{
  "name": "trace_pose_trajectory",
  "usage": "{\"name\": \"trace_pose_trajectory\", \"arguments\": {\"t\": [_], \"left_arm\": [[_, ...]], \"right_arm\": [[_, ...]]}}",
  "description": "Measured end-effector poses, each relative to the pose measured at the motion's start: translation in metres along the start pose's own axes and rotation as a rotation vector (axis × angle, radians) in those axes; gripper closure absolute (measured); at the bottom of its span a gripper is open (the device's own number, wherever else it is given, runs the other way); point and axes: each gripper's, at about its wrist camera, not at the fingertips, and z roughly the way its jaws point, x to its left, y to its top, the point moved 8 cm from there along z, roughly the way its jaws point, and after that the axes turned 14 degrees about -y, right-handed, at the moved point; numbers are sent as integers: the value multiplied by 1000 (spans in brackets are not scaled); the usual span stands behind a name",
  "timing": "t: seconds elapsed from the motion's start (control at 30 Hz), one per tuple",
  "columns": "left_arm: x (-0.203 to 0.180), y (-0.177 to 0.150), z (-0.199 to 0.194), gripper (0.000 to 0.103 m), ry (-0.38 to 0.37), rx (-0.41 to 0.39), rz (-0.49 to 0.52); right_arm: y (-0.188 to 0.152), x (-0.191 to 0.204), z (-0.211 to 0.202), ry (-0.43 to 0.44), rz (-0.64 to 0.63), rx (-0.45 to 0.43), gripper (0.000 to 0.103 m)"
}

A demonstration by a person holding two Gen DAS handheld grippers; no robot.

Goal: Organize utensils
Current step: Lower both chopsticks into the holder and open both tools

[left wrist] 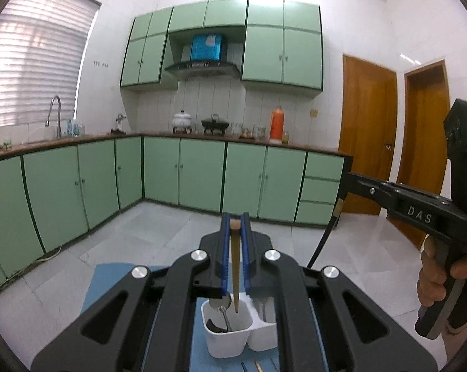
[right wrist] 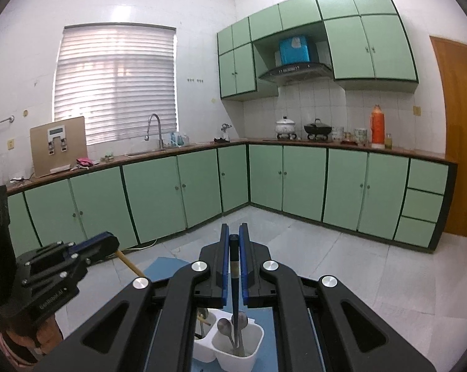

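My left gripper (left wrist: 235, 220) is shut on a brown wooden chopstick (left wrist: 235, 266) that hangs tip-down into the left cup of a white two-cup holder (left wrist: 230, 341). That cup holds a metal spoon (left wrist: 222, 308). My right gripper (right wrist: 233, 232) is shut on a dark blue chopstick (right wrist: 234, 279) whose tip points down into the nearer cup of the holder (right wrist: 239, 353), among two metal spoons (right wrist: 225, 325). The left gripper also shows in the right wrist view (right wrist: 108, 241) with its wooden chopstick (right wrist: 129, 265). The right gripper's body shows at the right of the left wrist view (left wrist: 419, 210).
The holder stands on a blue mat (left wrist: 109, 282) on a table. More sticks lie on the mat at the bottom edge (left wrist: 258, 367). Beyond are a tiled floor, green kitchen cabinets (left wrist: 199, 173), a counter with pots and wooden doors (left wrist: 366, 130).
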Motion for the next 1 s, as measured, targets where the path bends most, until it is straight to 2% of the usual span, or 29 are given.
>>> {"name": "trace_pose_trajectory", "arguments": {"t": [0.2,0.47,0.8,0.9,1.0], "left_arm": [[14,-30,29,97,3,82,-12],[33,-59,50,97,19,150,-45],[49,-61,50,94,57,149,-66],[53,-61,47,88,56,149,-83],[57,-59,41,67,63,134,-94]], "right_arm": [[-33,-10,36,6,50,65,97],[-69,-27,61,4,119,134,97],[-86,-43,72,-18,156,170,97],[-86,-45,71,-20,153,176,96],[-85,-45,68,-39,141,175,93]]}}
